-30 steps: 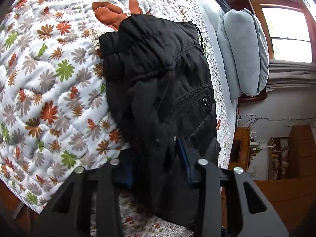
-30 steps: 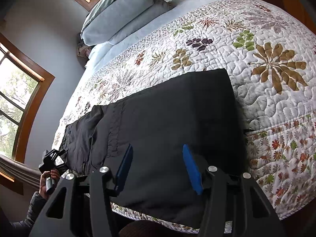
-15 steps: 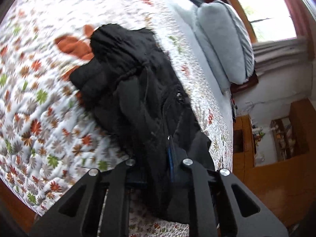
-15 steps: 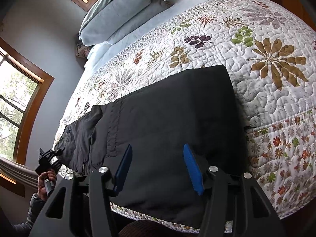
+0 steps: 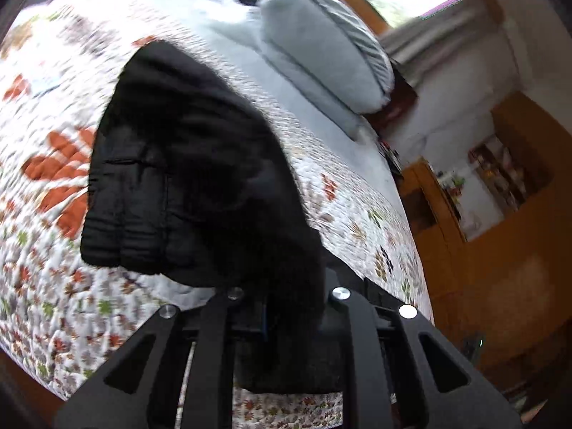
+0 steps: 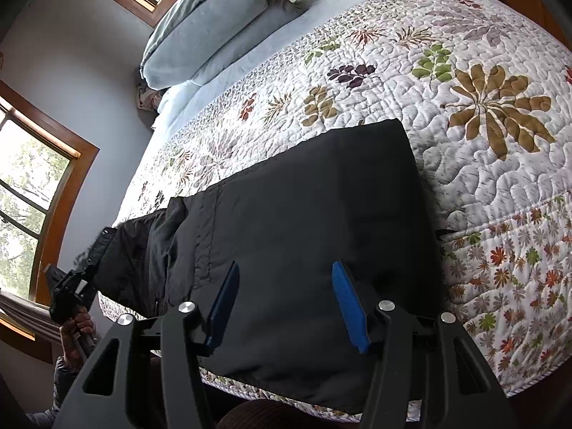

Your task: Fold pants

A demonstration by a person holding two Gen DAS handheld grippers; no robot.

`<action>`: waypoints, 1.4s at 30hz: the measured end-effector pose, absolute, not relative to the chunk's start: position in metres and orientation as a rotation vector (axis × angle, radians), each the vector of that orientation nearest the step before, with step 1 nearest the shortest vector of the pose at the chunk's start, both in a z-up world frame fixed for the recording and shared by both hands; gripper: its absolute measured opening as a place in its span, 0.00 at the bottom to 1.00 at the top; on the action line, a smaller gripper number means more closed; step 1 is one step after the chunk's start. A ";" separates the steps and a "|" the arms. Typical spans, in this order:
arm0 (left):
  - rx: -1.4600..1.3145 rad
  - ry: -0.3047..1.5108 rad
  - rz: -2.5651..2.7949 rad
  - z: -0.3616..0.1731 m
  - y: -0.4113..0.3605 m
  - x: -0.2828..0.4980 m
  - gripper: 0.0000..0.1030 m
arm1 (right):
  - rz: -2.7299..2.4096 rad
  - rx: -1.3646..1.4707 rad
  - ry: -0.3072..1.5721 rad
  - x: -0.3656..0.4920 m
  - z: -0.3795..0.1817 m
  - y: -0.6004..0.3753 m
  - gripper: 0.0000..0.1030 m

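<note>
Black pants (image 6: 307,214) lie along the near edge of a floral quilt (image 6: 482,82), legs folded together. My right gripper (image 6: 286,304) hovers over the leg end, open, and its blue pads (image 6: 348,307) stand apart with no cloth pinched between them. My left gripper (image 5: 286,307) is shut on the waist end of the pants (image 5: 186,186), which hangs bunched and lifted off the quilt (image 5: 43,286). In the right wrist view the left gripper (image 6: 91,268) shows at the far left, held by a hand (image 6: 77,329).
Pale blue pillows (image 6: 207,25) lie at the head of the bed, with more of them (image 5: 321,57) in the left wrist view. Windows (image 6: 21,193) line the wall. A wooden cabinet (image 5: 500,286) stands beside the bed. The quilt drops off at the near edge (image 6: 518,321).
The left gripper closed on the waist end, then rose and rolled, lifting that end off the quilt. The right gripper stayed still and open.
</note>
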State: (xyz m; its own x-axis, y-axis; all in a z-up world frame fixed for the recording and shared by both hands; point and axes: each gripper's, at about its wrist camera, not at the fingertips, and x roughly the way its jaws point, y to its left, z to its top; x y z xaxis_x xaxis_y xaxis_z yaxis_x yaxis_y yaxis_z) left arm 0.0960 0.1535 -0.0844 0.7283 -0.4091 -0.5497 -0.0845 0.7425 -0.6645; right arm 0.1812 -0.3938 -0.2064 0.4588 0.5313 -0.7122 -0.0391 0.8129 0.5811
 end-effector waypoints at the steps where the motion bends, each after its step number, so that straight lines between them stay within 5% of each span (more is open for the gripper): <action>1: -0.697 0.740 -0.219 -0.079 0.143 0.097 0.14 | 0.374 0.535 1.043 0.182 -0.206 -0.394 0.54; 24: -0.268 0.816 -0.452 -0.081 -0.040 0.120 0.17 | 0.429 0.564 1.007 0.188 -0.199 -0.393 0.55; 32: -0.014 0.900 -0.448 -0.120 -0.104 0.123 0.21 | 0.544 0.752 1.010 0.206 -0.198 -0.380 0.69; 34: 0.034 0.912 -0.441 -0.127 -0.117 0.123 0.22 | 0.580 0.823 1.029 0.213 -0.203 -0.376 0.78; 42: 0.239 0.904 -0.421 -0.141 -0.157 0.120 0.26 | 0.640 0.866 1.112 0.242 -0.219 -0.344 0.85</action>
State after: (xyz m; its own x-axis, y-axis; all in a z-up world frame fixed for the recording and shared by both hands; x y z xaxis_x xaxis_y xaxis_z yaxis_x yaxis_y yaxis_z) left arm 0.1195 -0.1569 -0.1414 0.5451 -0.2523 -0.7995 0.4500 0.8927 0.0252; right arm 0.2418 -0.3438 -0.2189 0.3285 0.8062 -0.4920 -0.0204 0.5269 0.8497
